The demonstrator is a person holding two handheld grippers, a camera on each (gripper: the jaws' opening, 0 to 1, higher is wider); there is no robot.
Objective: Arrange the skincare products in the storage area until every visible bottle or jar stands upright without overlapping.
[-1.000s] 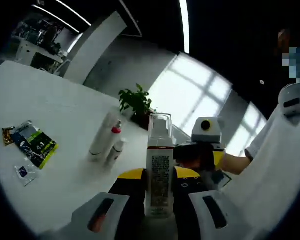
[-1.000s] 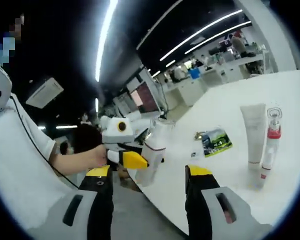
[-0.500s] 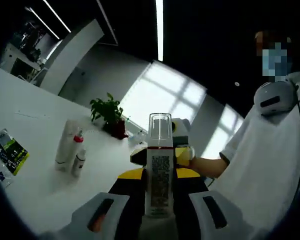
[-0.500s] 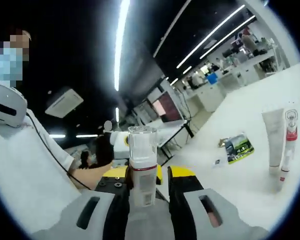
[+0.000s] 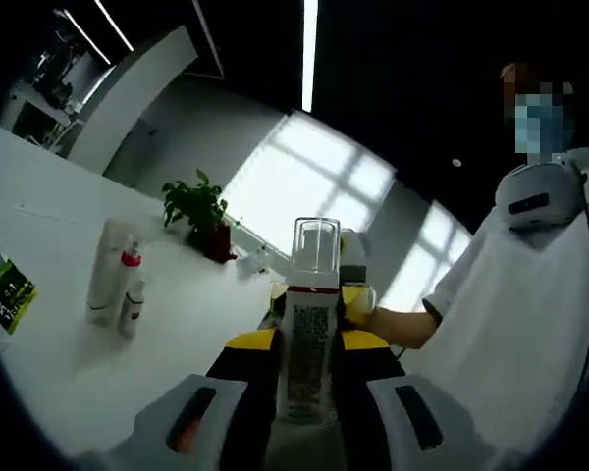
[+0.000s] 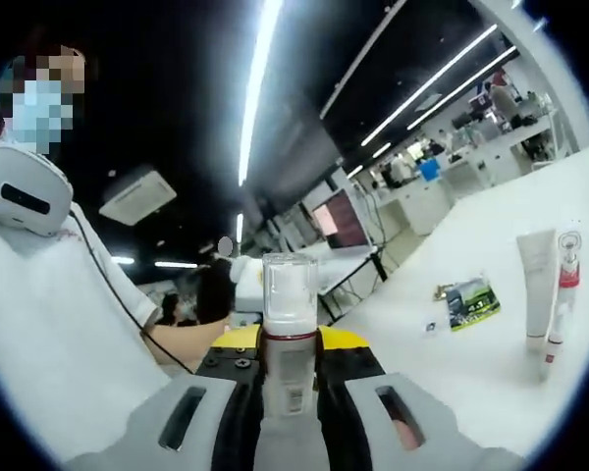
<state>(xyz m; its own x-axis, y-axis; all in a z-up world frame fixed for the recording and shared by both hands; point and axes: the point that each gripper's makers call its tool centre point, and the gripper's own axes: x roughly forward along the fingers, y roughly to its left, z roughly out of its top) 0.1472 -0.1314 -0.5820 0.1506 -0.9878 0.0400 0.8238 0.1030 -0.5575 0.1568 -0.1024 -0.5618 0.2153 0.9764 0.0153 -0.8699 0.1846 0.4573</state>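
A white pump bottle (image 5: 309,334) with a clear cap and a red collar stands upright between the yellow-tipped jaws of my left gripper (image 5: 309,345), which is shut on it. In the right gripper view the same pump bottle (image 6: 288,343) sits between the jaws of my right gripper (image 6: 288,351), also shut on it. Each gripper shows just behind the bottle in the other's view. On the white table (image 5: 177,343), a white tube (image 5: 106,285) and a small red-collared bottle (image 5: 130,296) stand upright side by side. The tube (image 6: 537,285) and small bottle (image 6: 562,289) appear at the right in the right gripper view.
Green and black sachets (image 6: 468,299) lie flat on the table, and the sachets (image 5: 5,289) sit left of the tube. A potted plant (image 5: 196,208) stands at the table's far edge. A person in a white top (image 5: 530,324) stands close beside the table.
A second ago my right gripper was open beside the bottle; it then came in and shut on it. The left gripper has kept its hold, and both views have shifted slightly.
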